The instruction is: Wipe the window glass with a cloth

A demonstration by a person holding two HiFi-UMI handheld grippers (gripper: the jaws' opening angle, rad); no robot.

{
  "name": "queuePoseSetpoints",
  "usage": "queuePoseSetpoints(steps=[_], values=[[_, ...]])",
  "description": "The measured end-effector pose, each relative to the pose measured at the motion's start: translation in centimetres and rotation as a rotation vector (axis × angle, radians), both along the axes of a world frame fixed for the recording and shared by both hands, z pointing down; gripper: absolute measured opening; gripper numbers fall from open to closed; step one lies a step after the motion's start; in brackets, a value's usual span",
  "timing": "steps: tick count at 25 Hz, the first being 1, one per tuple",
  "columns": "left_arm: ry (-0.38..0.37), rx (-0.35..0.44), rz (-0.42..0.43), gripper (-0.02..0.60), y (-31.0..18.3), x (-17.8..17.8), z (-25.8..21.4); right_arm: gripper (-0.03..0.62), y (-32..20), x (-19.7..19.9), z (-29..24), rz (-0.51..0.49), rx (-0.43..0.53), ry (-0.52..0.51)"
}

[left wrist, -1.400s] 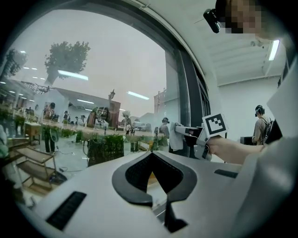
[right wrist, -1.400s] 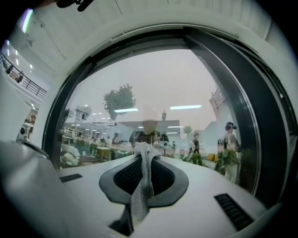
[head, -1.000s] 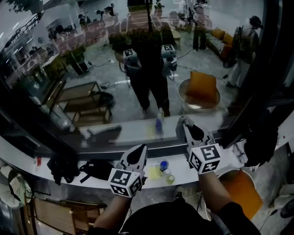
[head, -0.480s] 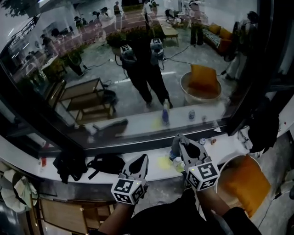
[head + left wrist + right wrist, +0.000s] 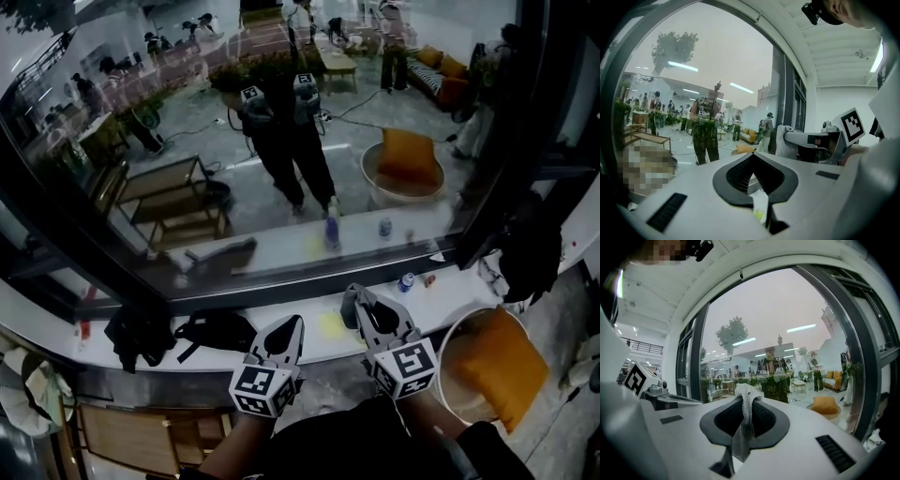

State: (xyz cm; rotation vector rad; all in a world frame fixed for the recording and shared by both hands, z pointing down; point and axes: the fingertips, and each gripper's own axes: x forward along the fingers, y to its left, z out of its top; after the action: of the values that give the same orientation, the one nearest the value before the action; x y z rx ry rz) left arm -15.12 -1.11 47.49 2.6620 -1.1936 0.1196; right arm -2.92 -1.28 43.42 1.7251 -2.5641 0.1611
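Observation:
The window glass (image 5: pixel 281 141) fills the upper half of the head view and mirrors the person and both grippers. My right gripper (image 5: pixel 361 305) hovers over the white sill, short of the glass, shut on a grey mesh cloth (image 5: pixel 350 302). In the right gripper view the cloth (image 5: pixel 743 427) hangs pinched between the jaws, with the glass (image 5: pixel 787 324) ahead. My left gripper (image 5: pixel 284 336) is lower and to the left, shut with nothing in it. The left gripper view shows its jaws (image 5: pixel 752 171) closed and the cloth (image 5: pixel 786 140) on the other gripper at right.
A dark frame (image 5: pixel 281 286) borders the glass at the bottom. The white sill (image 5: pixel 441 295) carries a can (image 5: pixel 406 281), a yellow item (image 5: pixel 330 325), a black bag (image 5: pixel 211 330) and dark clothing (image 5: pixel 136 333). A round chair with an orange cushion (image 5: pixel 483 361) stands at lower right.
My right gripper with the cloth has dropped from the lower edge of the glass to over the sill and drawn back. The left gripper has pulled back slightly.

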Motion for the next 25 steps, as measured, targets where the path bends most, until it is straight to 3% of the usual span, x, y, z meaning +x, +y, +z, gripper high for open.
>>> queuePoseSetpoints(steps=[25], values=[[0.029, 0.018, 0.03, 0.008, 2.4, 2.8, -0.1, 0.048, 3.5, 0.9, 0.5, -0.022, -0.018, 0.013]])
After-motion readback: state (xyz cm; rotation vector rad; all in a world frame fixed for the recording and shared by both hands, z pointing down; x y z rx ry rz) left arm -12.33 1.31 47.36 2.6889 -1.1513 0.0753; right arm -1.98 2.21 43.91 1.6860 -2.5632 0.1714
